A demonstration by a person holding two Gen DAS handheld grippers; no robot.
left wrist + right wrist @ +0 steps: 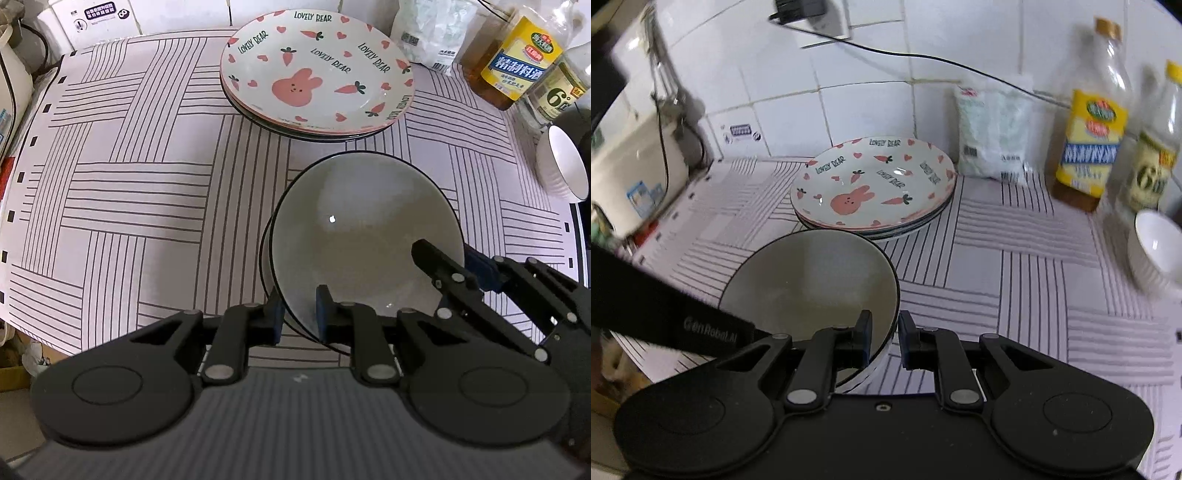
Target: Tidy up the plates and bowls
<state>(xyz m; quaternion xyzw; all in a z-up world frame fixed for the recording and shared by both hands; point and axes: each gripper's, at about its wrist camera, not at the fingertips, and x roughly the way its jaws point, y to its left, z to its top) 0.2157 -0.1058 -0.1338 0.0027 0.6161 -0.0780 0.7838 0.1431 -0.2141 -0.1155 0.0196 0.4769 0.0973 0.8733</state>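
Two sets of fingers pinch one grey bowl (365,236) by its rim: the left gripper (299,314) at the near edge, the right gripper (884,339) at the side, each with one finger inside and one outside, likely to steady it above the table (129,192). Beyond the fingertips sits a plate stack (317,74) lettered "LOVELY BEAR". Far right of the fingers stands a small white bowl (1156,254), a bottle (524,62) behind it showing "6°". "GenRobot.AI" marks the left gripper's body in the right view.

Home kitchen: tiled wall (871,107), cooking-wine bottle (1089,122), plates (875,184)
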